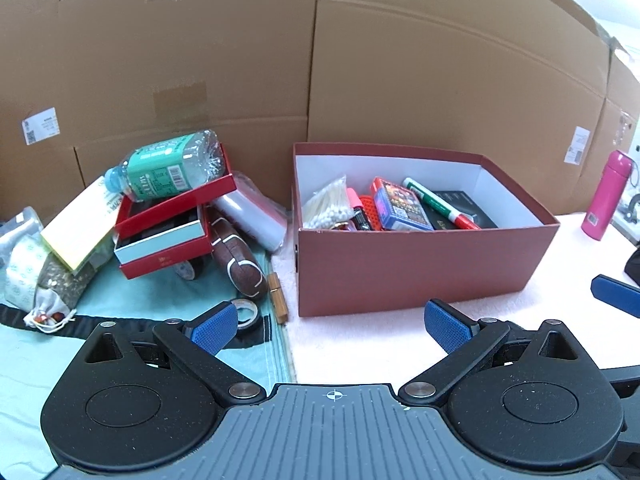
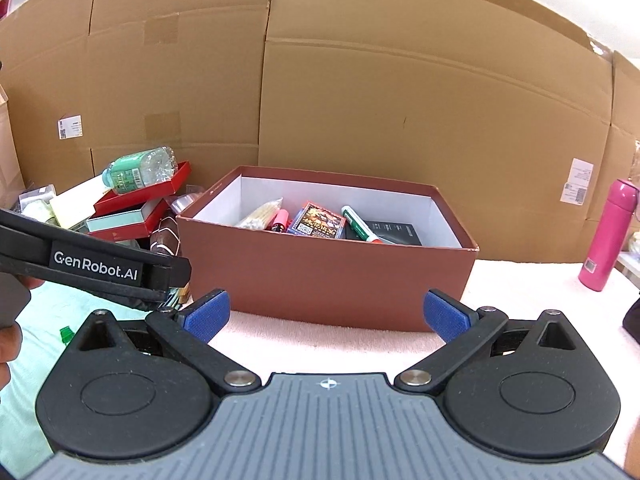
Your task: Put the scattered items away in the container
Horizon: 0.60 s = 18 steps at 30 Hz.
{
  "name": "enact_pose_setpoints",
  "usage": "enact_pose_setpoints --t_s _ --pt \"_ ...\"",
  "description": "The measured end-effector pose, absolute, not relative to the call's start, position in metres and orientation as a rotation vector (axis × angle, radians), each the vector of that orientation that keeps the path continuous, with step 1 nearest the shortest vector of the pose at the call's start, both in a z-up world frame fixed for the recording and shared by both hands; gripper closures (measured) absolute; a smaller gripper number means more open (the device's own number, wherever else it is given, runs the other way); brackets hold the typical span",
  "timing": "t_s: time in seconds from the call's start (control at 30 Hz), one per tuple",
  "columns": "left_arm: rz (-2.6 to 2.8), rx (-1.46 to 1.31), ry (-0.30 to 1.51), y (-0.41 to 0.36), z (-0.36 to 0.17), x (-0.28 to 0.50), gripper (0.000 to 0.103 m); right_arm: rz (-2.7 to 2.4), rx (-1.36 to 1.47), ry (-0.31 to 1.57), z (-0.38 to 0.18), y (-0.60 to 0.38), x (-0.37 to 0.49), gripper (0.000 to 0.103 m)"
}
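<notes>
A dark red box (image 1: 420, 268) (image 2: 320, 280) stands open on the pink mat and holds cotton swabs (image 1: 326, 208), a card pack (image 1: 400, 204) (image 2: 318, 220), markers (image 1: 438, 202) and a black item. To its left lies a pile: a water bottle (image 1: 168, 166) (image 2: 140, 170) on stacked red boxes (image 1: 164, 232), a brown football toy (image 1: 240, 260), a tape roll (image 1: 246, 312), a wooden stick (image 1: 278, 296) and a yellow pad (image 1: 78, 228). My left gripper (image 1: 334, 322) is open and empty, low before the box. My right gripper (image 2: 326, 314) is open and empty too.
Cardboard walls (image 1: 320, 60) close off the back. A pink flask (image 1: 606, 196) (image 2: 608, 236) stands at the right. A small drawstring pouch (image 1: 48, 312) and wrapped packets (image 1: 24, 260) lie at the far left on a teal cloth (image 1: 140, 300). The left tool's arm (image 2: 92, 264) crosses the right view.
</notes>
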<state>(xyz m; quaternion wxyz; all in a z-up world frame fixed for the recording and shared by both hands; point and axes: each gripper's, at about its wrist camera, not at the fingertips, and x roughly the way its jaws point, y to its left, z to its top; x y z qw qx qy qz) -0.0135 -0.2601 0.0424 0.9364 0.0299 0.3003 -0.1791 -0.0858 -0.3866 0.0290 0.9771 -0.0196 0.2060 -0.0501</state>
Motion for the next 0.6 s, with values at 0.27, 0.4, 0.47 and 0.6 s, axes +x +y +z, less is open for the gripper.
enact_pose_setpoints --t_s 0.27,0.4,0.47,0.6 --pt "-0.383 0.069 0.594 -0.257 0.048 -0.029 0.0 -0.104 -0.042 0.411 0.032 -0.378 -0.1 0.0" --pt "-0.395 0.073 0.596 -0.257 0.048 -0.032 0.0 -0.108 -0.043 0.406 0.033 -0.376 -0.102 0.0" --pt "-0.397 0.075 0.597 -0.257 0.048 -0.032 0.0 -0.109 -0.042 0.405 0.033 -0.376 -0.103 0.0" --pt "-0.395 0.07 0.605 -0.257 0.047 -0.032 0.0 -0.107 -0.043 0.406 0.033 -0.376 -0.102 0.0"
